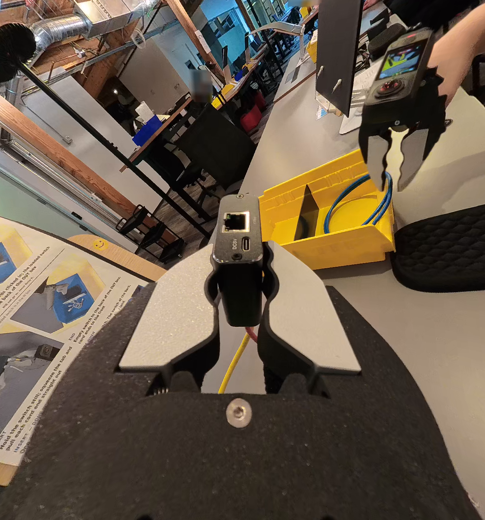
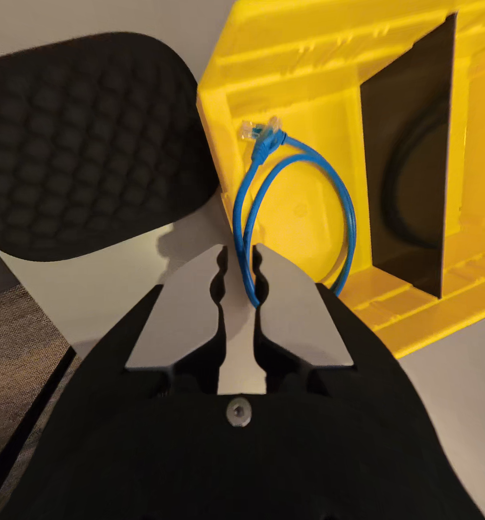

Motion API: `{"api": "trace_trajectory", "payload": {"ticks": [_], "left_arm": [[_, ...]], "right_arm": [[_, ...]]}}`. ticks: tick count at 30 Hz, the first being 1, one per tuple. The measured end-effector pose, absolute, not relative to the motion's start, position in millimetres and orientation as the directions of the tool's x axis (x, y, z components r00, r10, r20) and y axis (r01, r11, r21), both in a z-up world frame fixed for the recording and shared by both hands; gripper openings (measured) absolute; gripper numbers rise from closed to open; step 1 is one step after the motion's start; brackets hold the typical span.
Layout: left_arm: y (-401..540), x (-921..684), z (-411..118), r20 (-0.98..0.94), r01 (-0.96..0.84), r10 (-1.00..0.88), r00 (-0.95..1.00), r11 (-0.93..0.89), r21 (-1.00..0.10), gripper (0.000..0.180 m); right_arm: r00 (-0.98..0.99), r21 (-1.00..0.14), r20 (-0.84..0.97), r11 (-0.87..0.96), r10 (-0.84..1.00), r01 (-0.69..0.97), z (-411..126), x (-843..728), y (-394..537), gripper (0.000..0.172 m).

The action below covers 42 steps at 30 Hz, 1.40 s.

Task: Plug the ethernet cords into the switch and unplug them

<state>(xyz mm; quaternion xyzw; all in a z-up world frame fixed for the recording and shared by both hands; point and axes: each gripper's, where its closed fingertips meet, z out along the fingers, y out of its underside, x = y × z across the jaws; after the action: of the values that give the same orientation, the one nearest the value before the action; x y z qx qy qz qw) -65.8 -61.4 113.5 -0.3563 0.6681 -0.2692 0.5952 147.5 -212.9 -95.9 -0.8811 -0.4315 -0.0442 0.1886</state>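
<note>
My left gripper [image 1: 239,253] is shut on a black network switch [image 1: 237,233] and holds it upright above the table, its end face with one empty port turned toward me. A yellow cord [image 1: 232,363] and a red cord [image 1: 251,333] hang below the switch. My right gripper [image 2: 239,247] is open over the yellow bin [image 2: 292,70]. A looped blue ethernet cord [image 2: 348,213] runs between its fingers and hooks around the right finger [image 2: 286,295], clear of the other pad. The cord's two clear plugs [image 2: 252,130] lie inside the bin. The left wrist view shows this gripper [image 1: 391,187] too.
The yellow bin [image 1: 334,253] has a black divider [image 2: 410,168]. A black quilted pad [image 2: 81,140] lies on the grey table [image 1: 404,365] beside the bin. A printed instruction sheet [image 1: 38,323] lies at the left. A black panel [image 1: 337,56] stands behind the bin. Tip to tip, the grippers are about 35 cm apart.
</note>
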Motion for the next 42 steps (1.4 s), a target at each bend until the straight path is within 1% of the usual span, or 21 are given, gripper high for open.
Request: {"api": "trace_trajectory", "payload": {"ticks": [2,5,8,11,12,13,15,17,19,21,23,25,27,29,31,32,34,35,37,40,42], "left_arm": [[-62,-64,111,-0.606,-0.164,-0.794,-0.043,0.604,-0.780,0.027],[-63,-62,107,-0.611,-0.176,-0.790,-0.048,0.609,-0.773,0.027],[-63,-63,107,-0.612,-0.177,-0.789,-0.050,0.610,-0.772,0.027],[-62,-63,109,-0.598,-0.164,-0.799,-0.054,0.598,-0.784,0.027],[-62,-64,109,-0.589,-0.157,-0.806,-0.060,0.590,-0.792,0.027],[-63,-64,110,-0.578,-0.148,-0.814,-0.067,0.581,-0.801,0.027],[-63,-66,112,-0.550,-0.129,-0.831,-0.080,0.556,-0.821,0.027],[-63,-69,115,-0.523,-0.105,-0.847,-0.093,0.531,-0.841,0.027],[-65,-71,118,-0.491,-0.073,-0.863,-0.120,0.501,-0.862,0.027],[-71,-74,122,-0.450,-0.033,-0.878,-0.166,0.461,-0.887,0.027],[-80,-78,126,-0.406,0.020,-0.885,-0.229,0.412,-0.911,0.027],[-87,-83,134,-0.359,0.072,-0.889,-0.283,0.354,-0.933,0.026],[-90,-89,141,-0.329,0.115,-0.891,-0.314,0.308,-0.944,0.026],[-88,-94,146,-0.319,0.134,-0.895,-0.311,0.291,-0.947,0.026],[-83,-98,150,-0.325,0.144,-0.899,-0.295,0.294,-0.945,0.026],[-82,-100,151,-0.323,0.150,-0.900,-0.293,0.290,-0.945,0.026],[-81,-106,155,-0.309,0.172,-0.899,-0.311,0.267,-0.948,0.027],[-80,-109,158,-0.299,0.185,-0.897,-0.326,0.250,-0.950,0.027],[-71,-113,160,-0.305,0.187,-0.906,-0.293,0.259,-0.948,0.027],[-51,-120,156,-0.358,0.149,-0.912,-0.200,0.333,-0.931,0.035],[-35,-126,153,-0.400,0.081,-0.909,-0.118,0.393,-0.916,0.042]], "right_arm": [[0.644,-0.298,0.237,-0.577,0.727,0.761,-101,152,-212,0.010],[0.667,-0.296,0.212,-0.603,0.714,0.740,-107,155,-207,0.009],[0.688,-0.287,0.226,-0.628,0.690,0.724,-109,158,-196,0.009],[0.710,-0.272,0.197,-0.658,0.677,0.703,-110,158,-190,0.009],[0.697,-0.271,0.170,-0.647,0.697,0.713,-109,153,-191,0.011],[0.689,-0.291,0.161,-0.633,0.707,0.717,-105,148,-189,0.018],[0.672,-0.395,0.128,-0.585,0.729,0.709,-88,130,-183,0.023],[0.657,-0.525,0.148,-0.504,0.739,0.686,-58,110,-170,0.030],[0.649,-0.666,0.211,-0.379,0.731,0.643,-19,84,-150,0.033],[0.637,-0.775,0.305,-0.204,0.708,0.598,23,51,-129,0.034],[0.614,-0.839,0.374,-0.029,0.695,0.543,56,11,-113,0.034],[0.567,-0.883,0.382,0.107,0.730,0.458,74,-33,-103,0.039],[0.536,-0.924,0.333,0.156,0.776,0.348,84,-69,-89,0.047],[0.502,-0.961,0.252,0.150,0.827,0.234,88,-98,-74,0.049],[0.478,-0.971,0.219,0.143,0.850,0.191,85,-119,-59,0.048],[0.469,-0.971,0.226,0.157,0.854,0.183,85,-127,-53,0.040],[0.485,-0.958,0.282,0.216,0.828,0.189,88,-133,-44,0.007],[0.481,-0.951,0.307,0.245,0.821,0.189,92,-134,-42,0.007],[0.507,-0.944,0.320,0.227,0.800,0.238,94,-131,-31,0.006],[0.551,-0.881,0.450,0.248,0.703,0.402,95,-120,-17,0.006],[0.574,-0.828,0.532,0.241,0.622,0.507,98,-111,-8,0.006]]}}
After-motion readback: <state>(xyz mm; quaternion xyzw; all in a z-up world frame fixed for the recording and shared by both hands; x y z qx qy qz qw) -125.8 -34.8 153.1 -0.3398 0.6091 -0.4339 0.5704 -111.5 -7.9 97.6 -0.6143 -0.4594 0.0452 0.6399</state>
